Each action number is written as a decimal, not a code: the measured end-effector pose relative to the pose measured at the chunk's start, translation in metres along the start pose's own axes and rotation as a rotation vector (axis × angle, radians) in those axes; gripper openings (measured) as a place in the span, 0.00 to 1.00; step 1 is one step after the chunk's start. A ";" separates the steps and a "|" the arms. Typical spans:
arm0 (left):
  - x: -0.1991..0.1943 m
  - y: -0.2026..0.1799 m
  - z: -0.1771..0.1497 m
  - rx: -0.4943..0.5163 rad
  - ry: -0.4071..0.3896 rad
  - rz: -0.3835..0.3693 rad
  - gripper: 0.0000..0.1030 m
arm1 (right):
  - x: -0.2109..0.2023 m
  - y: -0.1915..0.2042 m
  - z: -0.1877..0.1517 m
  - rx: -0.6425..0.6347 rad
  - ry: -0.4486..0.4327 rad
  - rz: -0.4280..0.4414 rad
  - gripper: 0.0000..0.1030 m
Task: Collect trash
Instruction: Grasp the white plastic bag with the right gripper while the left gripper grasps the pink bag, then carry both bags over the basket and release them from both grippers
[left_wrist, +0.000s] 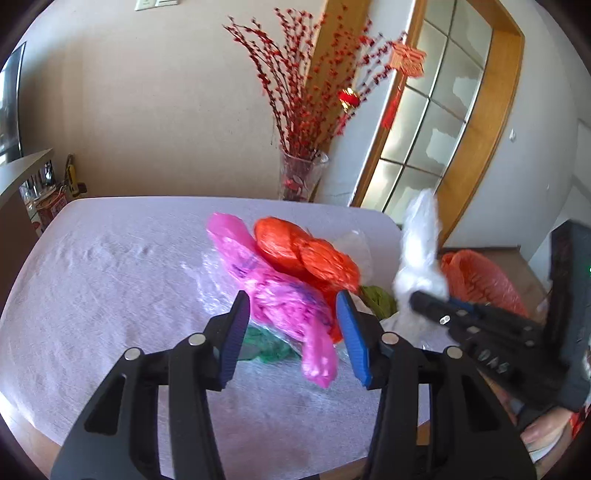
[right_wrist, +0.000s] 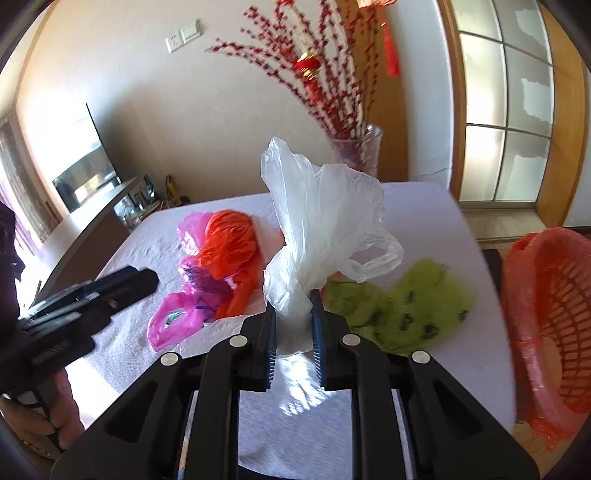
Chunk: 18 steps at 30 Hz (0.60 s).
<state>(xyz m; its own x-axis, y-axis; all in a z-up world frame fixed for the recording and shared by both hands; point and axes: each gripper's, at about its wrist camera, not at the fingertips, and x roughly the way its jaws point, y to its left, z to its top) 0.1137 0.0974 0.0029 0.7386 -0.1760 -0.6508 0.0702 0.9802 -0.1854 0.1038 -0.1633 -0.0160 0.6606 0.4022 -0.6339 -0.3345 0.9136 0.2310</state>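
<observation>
Plastic, thin and crinkled: the white bag (right_wrist: 325, 221) stands bunched, pinched at its neck by the right gripper (right_wrist: 293, 332), just beside the green bag (right_wrist: 406, 306). Left of it lie the pink bag (right_wrist: 177, 321) and orange bag (right_wrist: 229, 240); the left gripper (left_wrist: 291, 332) hangs spread above them. Only the right wrist view shows the orange basket's (right_wrist: 554, 317) lattice wall.

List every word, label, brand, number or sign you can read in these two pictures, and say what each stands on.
None can be read.
pink bag: dark purple print, too blurred to read.
light green bag: dark marks, too blurred to read.
red hanging ornament: gold pattern, no legible characters.
red tin beside the table: markings too small.
</observation>
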 end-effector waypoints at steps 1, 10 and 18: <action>0.006 -0.004 -0.001 0.008 0.023 0.008 0.38 | -0.004 -0.005 0.000 0.004 -0.007 -0.011 0.16; 0.034 -0.002 -0.015 -0.017 0.119 -0.006 0.06 | -0.024 -0.040 -0.007 0.077 -0.034 -0.063 0.17; -0.017 0.030 -0.007 0.002 0.003 0.045 0.05 | -0.027 -0.037 -0.011 0.069 -0.043 -0.053 0.17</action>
<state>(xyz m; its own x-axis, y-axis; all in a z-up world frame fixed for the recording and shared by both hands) 0.0989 0.1296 0.0033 0.7390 -0.1322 -0.6606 0.0383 0.9872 -0.1547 0.0909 -0.2082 -0.0152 0.7047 0.3542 -0.6148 -0.2524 0.9349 0.2494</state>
